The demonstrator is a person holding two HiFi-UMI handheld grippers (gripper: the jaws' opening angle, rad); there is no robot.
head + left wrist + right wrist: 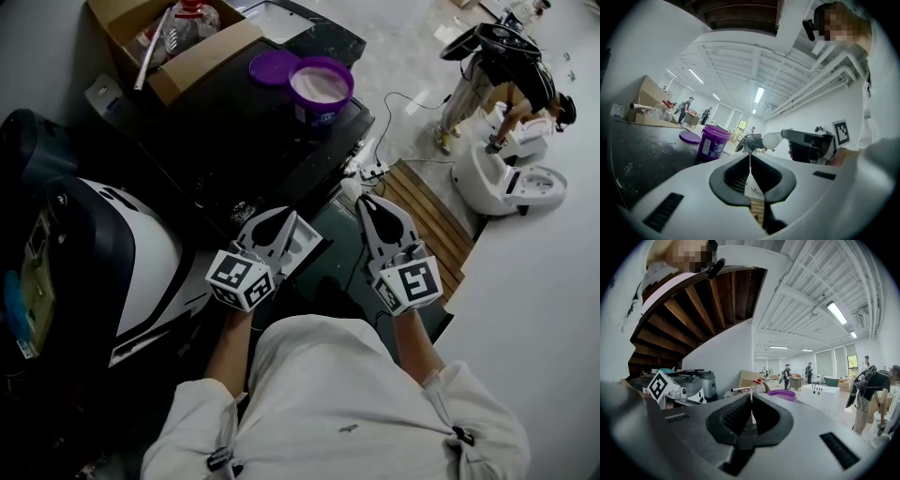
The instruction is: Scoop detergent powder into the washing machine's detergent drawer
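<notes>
A purple detergent tub (321,86) full of white powder stands open on the black top (234,141), with its purple lid (272,67) lying beside it. The left gripper view shows the tub (712,143) and lid (690,137) ahead on its left. My left gripper (281,217) hovers near the front edge of the top, shut and holding nothing. Just to its right is a pale recessed part (306,242), possibly the drawer. My right gripper (370,202) is level with it further right, also shut and empty. Each gripper view shows its own jaws closed tip to tip (750,154) (751,397).
A cardboard box (173,42) with bottles stands at the back left of the top. A white and black appliance (122,253) sits to my left. Wooden slats (427,220) and a power strip (375,171) lie to the right. A person (506,84) bends over white fixtures (511,183) far right.
</notes>
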